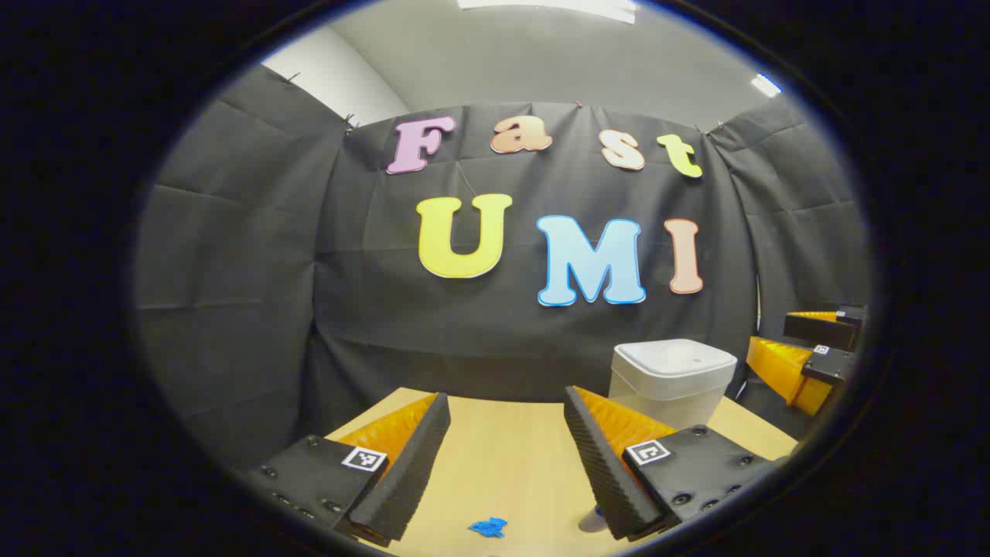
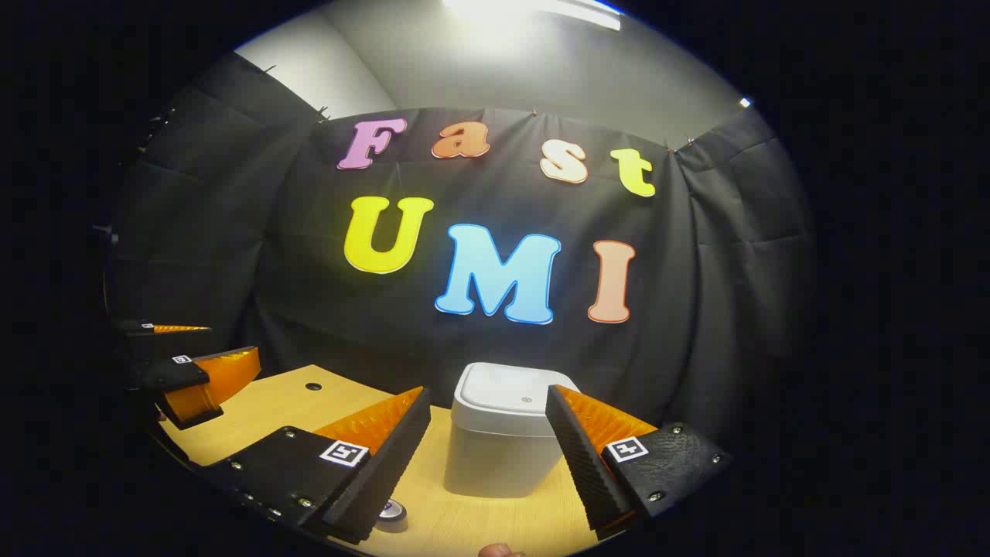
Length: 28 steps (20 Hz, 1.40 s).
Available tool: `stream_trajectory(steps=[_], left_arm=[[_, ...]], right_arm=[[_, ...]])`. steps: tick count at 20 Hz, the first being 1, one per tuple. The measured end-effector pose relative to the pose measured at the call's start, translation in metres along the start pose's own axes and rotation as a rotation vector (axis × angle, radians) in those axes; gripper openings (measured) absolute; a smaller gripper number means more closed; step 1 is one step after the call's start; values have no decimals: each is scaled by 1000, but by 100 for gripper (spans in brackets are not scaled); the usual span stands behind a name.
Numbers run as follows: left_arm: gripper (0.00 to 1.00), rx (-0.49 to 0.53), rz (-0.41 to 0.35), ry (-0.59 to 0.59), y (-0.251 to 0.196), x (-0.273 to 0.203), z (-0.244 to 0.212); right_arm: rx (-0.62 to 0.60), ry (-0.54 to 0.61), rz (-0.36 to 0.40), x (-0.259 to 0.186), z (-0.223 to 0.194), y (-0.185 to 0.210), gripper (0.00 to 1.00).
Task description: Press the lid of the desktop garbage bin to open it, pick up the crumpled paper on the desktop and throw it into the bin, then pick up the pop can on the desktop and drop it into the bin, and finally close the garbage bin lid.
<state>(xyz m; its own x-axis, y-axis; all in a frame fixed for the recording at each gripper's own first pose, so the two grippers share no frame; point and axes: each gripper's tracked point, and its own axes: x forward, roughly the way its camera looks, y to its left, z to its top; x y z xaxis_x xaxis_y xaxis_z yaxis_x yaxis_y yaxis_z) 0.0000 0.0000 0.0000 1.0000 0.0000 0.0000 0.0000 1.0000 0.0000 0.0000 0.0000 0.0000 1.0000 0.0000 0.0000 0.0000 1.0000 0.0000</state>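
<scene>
The white desktop bin [image 2: 503, 456] stands on the wooden table with its lid [image 2: 514, 391] down, straight ahead of my right gripper [image 2: 487, 394], which is open and holds nothing. In the left gripper view the bin [image 1: 670, 381] is at the right. My left gripper [image 1: 506, 398] is open above the table, and the blue crumpled paper [image 1: 489, 527] lies below, between its fingers. The pop can's silvery top [image 2: 393, 512] peeks out beside the right gripper's left finger. A pale shape [image 1: 594, 520], perhaps that can, is mostly hidden behind the left gripper's right finger.
The black cloth wall rises right behind the table's far edge. A small round hole [image 2: 312, 385] sits in the tabletop at the far left. Each gripper shows at the edge of the other's view: the right gripper [image 1: 769, 331], the left gripper [image 2: 232, 340].
</scene>
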Motion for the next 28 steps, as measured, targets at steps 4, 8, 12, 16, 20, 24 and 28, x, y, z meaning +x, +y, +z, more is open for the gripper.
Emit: stream_trajectory(steps=[4, 8, 12, 16, 20, 24, 28], left_arm=[[97, -24, -25, -13, -4, 11, 3], [100, -22, -28, -34, 3, 27, 10], [100, 22, -35, -46, 7, 32, 11], [94, 22, -43, -46, 2, 35, 7], [86, 38, -58, -51, -8, 39, 10], [100, 45, -69, -58, -14, 41, 12], [100, 40, -79, -40, -22, 40, 2]], right_arm=[[13, -5, -35, 8, -2, -6, 96], [-13, -44, -73, 15, 9, -8, 100], [-32, -52, -96, 19, 8, -9, 96], [8, -30, -93, 22, 3, -12, 96], [12, -24, -113, 27, 1, -19, 96], [11, -3, -117, 36, -7, -24, 96], [12, 26, -129, 48, -17, -32, 96]])
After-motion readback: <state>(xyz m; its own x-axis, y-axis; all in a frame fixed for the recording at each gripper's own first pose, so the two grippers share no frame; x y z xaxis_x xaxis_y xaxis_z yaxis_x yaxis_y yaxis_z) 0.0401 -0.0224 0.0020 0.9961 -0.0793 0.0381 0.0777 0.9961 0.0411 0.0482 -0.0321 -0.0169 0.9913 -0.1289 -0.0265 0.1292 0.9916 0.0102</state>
